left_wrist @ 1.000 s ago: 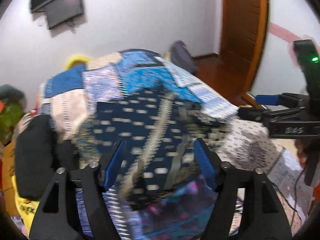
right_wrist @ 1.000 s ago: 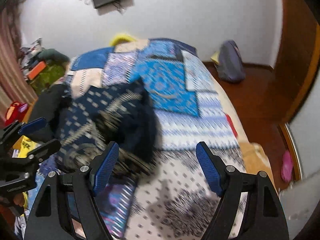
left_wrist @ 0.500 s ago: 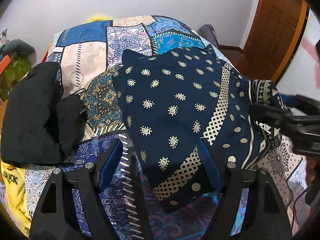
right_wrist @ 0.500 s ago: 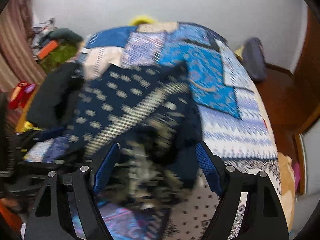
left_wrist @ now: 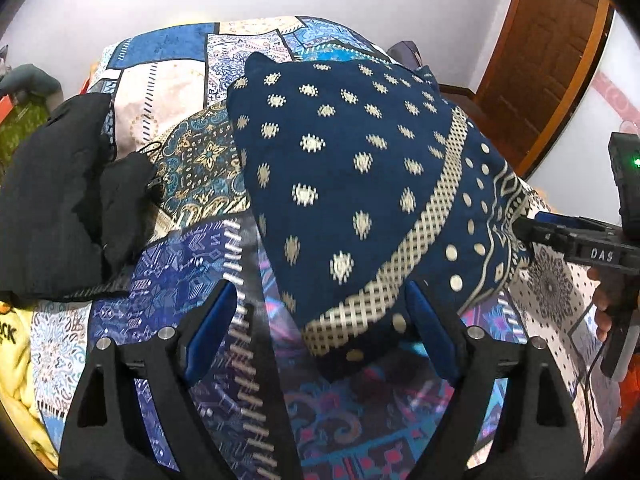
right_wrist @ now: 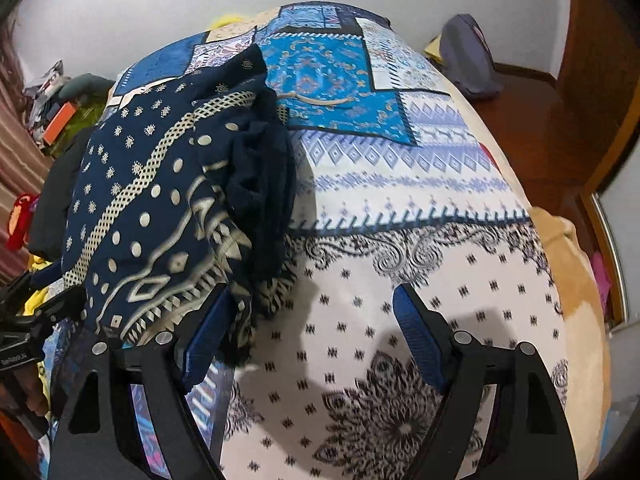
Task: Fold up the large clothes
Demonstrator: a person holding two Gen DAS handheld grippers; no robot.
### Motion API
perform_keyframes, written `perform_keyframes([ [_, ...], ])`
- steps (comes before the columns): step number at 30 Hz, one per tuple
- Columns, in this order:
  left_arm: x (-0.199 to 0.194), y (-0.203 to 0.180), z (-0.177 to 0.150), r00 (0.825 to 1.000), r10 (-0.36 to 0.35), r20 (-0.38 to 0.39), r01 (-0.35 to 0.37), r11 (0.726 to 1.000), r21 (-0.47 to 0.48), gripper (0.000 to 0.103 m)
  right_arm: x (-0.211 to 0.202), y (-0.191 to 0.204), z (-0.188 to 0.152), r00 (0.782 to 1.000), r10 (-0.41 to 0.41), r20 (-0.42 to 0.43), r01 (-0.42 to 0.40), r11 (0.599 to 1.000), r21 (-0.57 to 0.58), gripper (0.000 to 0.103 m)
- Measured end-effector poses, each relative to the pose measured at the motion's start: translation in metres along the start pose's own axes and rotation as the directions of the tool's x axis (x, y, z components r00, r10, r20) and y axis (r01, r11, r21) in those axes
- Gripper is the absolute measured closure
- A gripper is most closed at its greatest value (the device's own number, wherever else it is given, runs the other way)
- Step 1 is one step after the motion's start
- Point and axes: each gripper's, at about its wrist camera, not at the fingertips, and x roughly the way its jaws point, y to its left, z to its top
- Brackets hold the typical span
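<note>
A navy garment with cream dots and a lattice band (left_wrist: 352, 184) lies bunched on the patchwork bed cover (left_wrist: 168, 92). It also shows in the right wrist view (right_wrist: 168, 208), heaped at the left. My left gripper (left_wrist: 320, 328) is open, its jaws on either side of the garment's near corner. My right gripper (right_wrist: 308, 332) is open; its left finger (right_wrist: 204, 340) sits under the garment's patterned hem, the right finger over bare cover. The right gripper also shows at the right edge of the left wrist view (left_wrist: 576, 240), touching the garment's edge.
A black garment (left_wrist: 60, 200) lies at the bed's left side, with yellow cloth (left_wrist: 16, 368) below it. A grey-purple bag (right_wrist: 468, 56) rests on the wood floor by the wall. A wooden door (left_wrist: 552, 52) stands at the right. Clutter (right_wrist: 56, 116) sits left of the bed.
The garment has come down and spread on the bed. Both grippers have dropped lower and closer to its near edge; the views are now sharp, not blurred.
</note>
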Motion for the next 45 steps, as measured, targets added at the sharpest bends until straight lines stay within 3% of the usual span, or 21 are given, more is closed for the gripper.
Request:
perform_keyframes([
  [5,-0.02,0.0,-0.002,0.998,0.064,0.011,-0.064,0.997,0.052,0.017,-0.028,0.006,0.004,0.998,-0.034,0.048,0.037,0.997,-0.072,0.025],
  [10,-0.046,0.014,0.016,0.991,0.119,0.067,-0.122,0.992,0.041,0.017,-0.057,0.014,0.019,0.994,0.032,0.104,-0.022,0.995,-0.095,0.023],
  [15,-0.054,0.031,0.041,0.987,0.131,0.097,-0.131,0.991,-0.003,0.017,-0.056,0.03,0.04,0.991,0.095,0.097,-0.083,0.989,-0.12,0.023],
  [20,-0.035,0.05,0.061,0.996,0.069,0.057,-0.063,0.994,-0.088,0.017,-0.025,0.04,0.054,0.987,0.155,0.051,-0.148,0.982,-0.122,0.023],
  [25,0.001,0.058,0.062,0.998,-0.052,-0.018,0.048,0.987,-0.155,0.017,0.021,0.025,0.062,0.976,0.214,-0.031,-0.215,0.976,-0.029,0.023],
  [29,0.024,0.058,0.062,0.985,-0.168,-0.042,0.157,0.968,-0.198,0.016,0.055,0.001,0.069,0.934,0.342,-0.102,-0.333,0.938,0.093,0.019],
  [33,0.045,0.066,0.07,0.953,-0.298,-0.049,0.272,0.919,-0.286,0.011,0.085,-0.017,0.077,0.887,0.437,-0.148,-0.406,0.891,0.201,0.01],
  [36,0.063,0.072,0.075,0.925,-0.375,-0.063,0.332,0.875,-0.351,0.007,0.097,-0.015,0.081,0.865,0.475,-0.165,-0.44,0.874,0.206,0.008],
  [41,0.088,0.08,0.08,0.887,-0.458,-0.062,0.389,0.813,-0.434,0.003,0.111,-0.009,0.082,0.798,0.577,-0.176,-0.522,0.807,0.278,0.007],
  [44,0.095,0.082,0.08,0.878,-0.477,-0.051,0.402,0.79,-0.463,0.001,0.11,-0.006,0.08,0.786,0.595,-0.168,-0.538,0.792,0.287,0.008],
  [45,0.095,0.08,0.081,0.879,-0.474,-0.052,0.401,0.793,-0.458,0.001,0.109,-0.003,0.079,0.779,0.603,-0.171,-0.547,0.787,0.284,0.014],
])
